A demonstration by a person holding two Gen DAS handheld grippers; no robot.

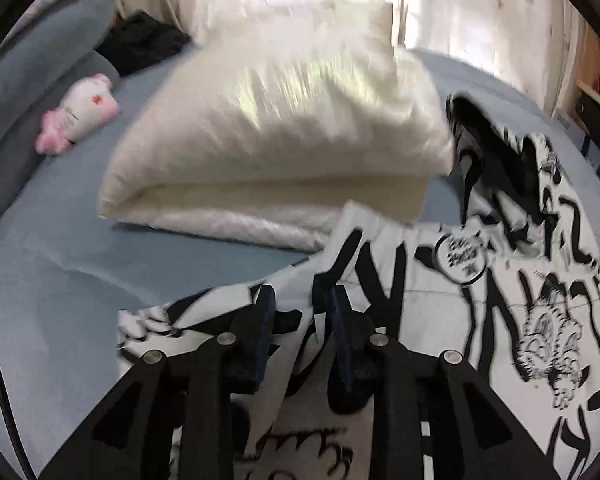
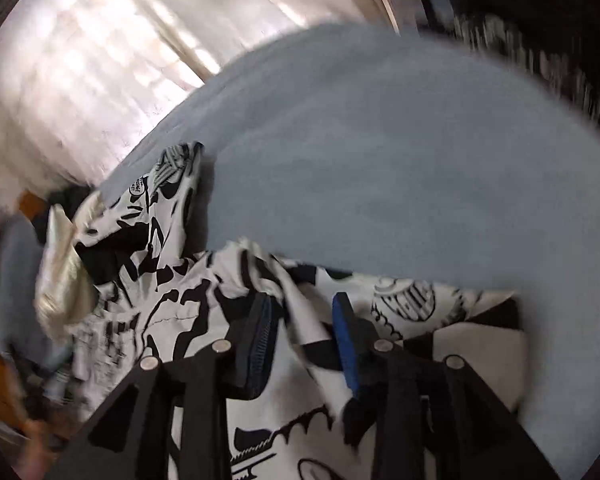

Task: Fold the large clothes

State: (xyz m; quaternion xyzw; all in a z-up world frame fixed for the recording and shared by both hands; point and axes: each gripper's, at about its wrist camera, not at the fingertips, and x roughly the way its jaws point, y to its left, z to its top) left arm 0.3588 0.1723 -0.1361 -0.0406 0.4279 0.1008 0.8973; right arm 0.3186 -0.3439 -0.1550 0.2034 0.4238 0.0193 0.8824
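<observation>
Black left gripper [image 1: 300, 312] with blue ribbed pads, jaws ajar, I see cloth fold between, unpinched | right gripper [image 2: 304, 320] same | white black-graffiti-print soft garment [image 1: 500, 300] crumpled on smooth pale-blue bedsheet [image 1: 60, 280] | puffy cream folded quilt [image 1: 280, 120] behind

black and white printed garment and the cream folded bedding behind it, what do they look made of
Black and white printed garment: thin matte woven fabric, probably cotton or polyester; it creases sharply and drapes limp. Cream folded bedding: padded, slightly glossy cloth, maybe satin-like; it puffs thick and catches light.
</observation>
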